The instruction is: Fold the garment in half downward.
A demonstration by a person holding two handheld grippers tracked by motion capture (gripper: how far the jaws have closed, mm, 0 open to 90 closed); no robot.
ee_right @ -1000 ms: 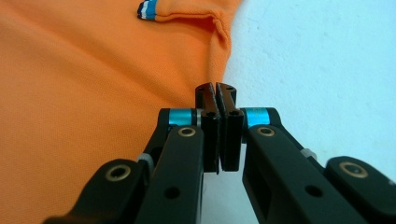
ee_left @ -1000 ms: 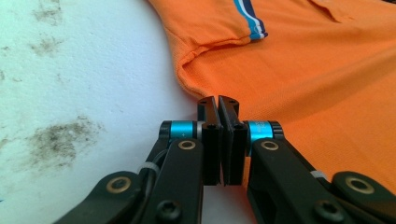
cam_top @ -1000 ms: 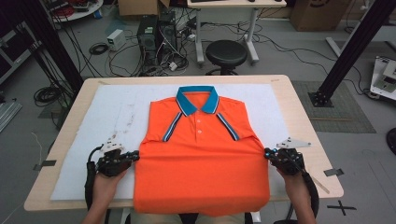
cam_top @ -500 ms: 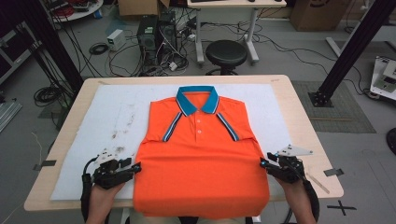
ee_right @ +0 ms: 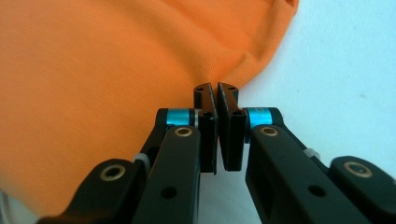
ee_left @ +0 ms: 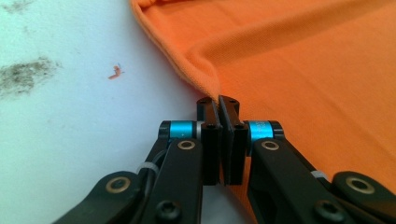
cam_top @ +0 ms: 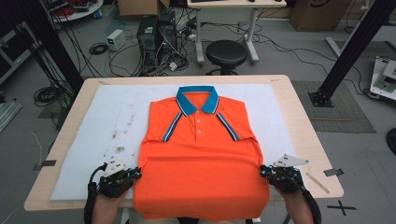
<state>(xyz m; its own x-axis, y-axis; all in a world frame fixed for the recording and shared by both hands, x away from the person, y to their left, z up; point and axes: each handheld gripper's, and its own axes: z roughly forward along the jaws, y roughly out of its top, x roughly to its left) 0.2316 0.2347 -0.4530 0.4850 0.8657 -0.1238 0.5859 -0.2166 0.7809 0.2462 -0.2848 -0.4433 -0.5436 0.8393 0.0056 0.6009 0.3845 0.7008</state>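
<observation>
An orange polo shirt (cam_top: 201,158) with a blue collar (cam_top: 197,95) lies flat, front up, on the white mat (cam_top: 93,126); its hem hangs over the table's near edge. My left gripper (cam_top: 134,173) sits at the shirt's left side edge near the hem. Its jaws have just closed, and the left gripper (ee_left: 218,100) pinches a puckered fold of the orange fabric (ee_left: 303,70). My right gripper (cam_top: 264,171) mirrors it at the right side edge. There the right gripper (ee_right: 216,88) has also just closed, and its tips nip the shirt's edge (ee_right: 116,70).
The wooden table (cam_top: 303,116) carries the mat, which has dark smudges (cam_top: 119,149) left of the shirt. A black stool (cam_top: 226,52), computer cases and cables stand on the floor beyond the far edge. Black frame legs (cam_top: 350,51) rise at both sides.
Both grippers have slid along the shirt's side edges toward the near edge of the table. They stood open half a second ago and are now shut on the fabric.
</observation>
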